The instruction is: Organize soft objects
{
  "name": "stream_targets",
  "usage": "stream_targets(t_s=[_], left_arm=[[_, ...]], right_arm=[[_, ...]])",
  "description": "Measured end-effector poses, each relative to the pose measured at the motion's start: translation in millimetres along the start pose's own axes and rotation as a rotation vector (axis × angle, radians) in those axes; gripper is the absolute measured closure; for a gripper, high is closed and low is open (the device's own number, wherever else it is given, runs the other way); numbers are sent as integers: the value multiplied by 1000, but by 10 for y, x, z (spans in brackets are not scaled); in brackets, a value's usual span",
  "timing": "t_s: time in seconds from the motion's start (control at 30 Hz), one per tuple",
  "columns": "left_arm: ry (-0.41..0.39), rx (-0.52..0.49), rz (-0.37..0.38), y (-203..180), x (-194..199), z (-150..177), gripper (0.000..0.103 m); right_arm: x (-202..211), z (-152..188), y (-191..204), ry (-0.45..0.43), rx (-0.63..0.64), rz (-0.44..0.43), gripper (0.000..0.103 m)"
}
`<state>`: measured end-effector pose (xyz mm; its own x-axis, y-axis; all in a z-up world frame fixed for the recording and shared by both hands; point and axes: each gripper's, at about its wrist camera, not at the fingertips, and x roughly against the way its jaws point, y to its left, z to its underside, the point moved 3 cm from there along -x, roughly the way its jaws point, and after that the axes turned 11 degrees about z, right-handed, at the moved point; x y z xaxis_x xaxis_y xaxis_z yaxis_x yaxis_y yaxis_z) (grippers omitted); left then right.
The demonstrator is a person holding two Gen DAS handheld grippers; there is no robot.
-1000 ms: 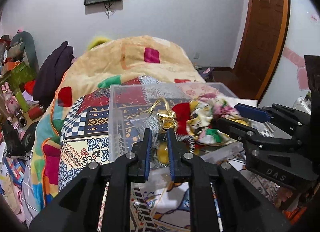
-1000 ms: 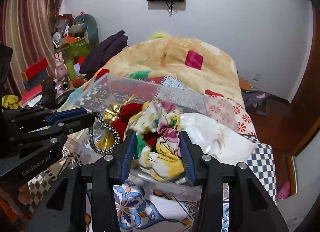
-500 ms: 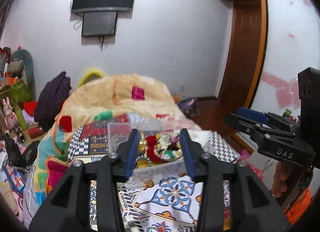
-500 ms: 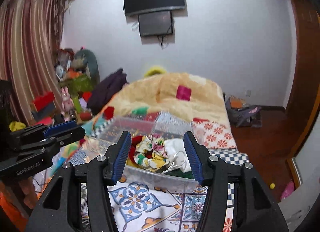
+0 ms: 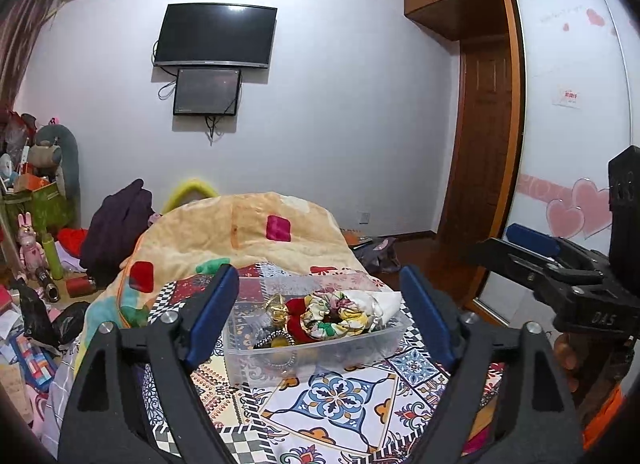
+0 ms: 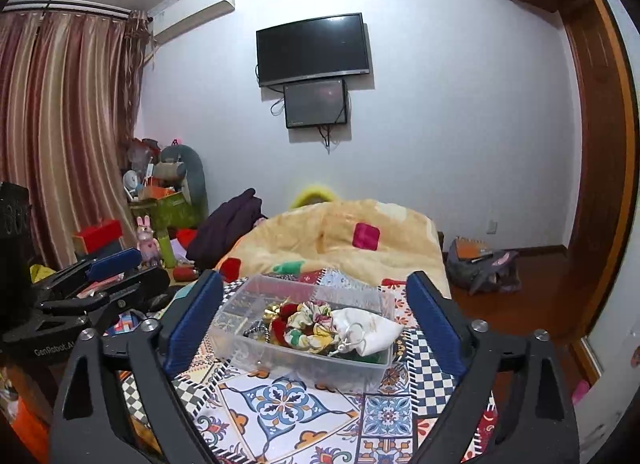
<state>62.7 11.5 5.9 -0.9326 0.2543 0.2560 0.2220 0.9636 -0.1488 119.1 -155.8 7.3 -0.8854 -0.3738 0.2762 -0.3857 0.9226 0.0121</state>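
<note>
A clear plastic box (image 5: 320,360) (image 6: 288,360) sits on the patterned bed cover. It holds a floral scrunchie (image 5: 338,314) (image 6: 310,322), a red soft item (image 5: 296,310), a gold ornament (image 5: 276,310), a white pouch (image 6: 368,330) and a bead string. My left gripper (image 5: 320,316) is open and empty, held back from the box. My right gripper (image 6: 316,312) is open and empty, also back from the box. Each gripper shows at the side of the other's view.
A folded beige blanket (image 5: 240,232) lies behind the box. A cluttered stand with toys (image 6: 160,203) and dark clothes (image 5: 116,227) are at the left. A wooden door and wardrobe (image 5: 488,167) are at the right. A bag (image 6: 484,268) lies on the floor.
Both grippers have pulled back and up from the box and opened wide. The left gripper, nearly shut over the box a second ago, is empty. The soft items stay in the box.
</note>
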Motion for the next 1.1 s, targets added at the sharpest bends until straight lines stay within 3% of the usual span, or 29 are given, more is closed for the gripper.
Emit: stream_targets(t_s=[1.1], left_arm=[[-5, -35, -16, -114, 52, 17, 10]], right_arm=[[140, 86, -13, -15, -13, -3, 3]])
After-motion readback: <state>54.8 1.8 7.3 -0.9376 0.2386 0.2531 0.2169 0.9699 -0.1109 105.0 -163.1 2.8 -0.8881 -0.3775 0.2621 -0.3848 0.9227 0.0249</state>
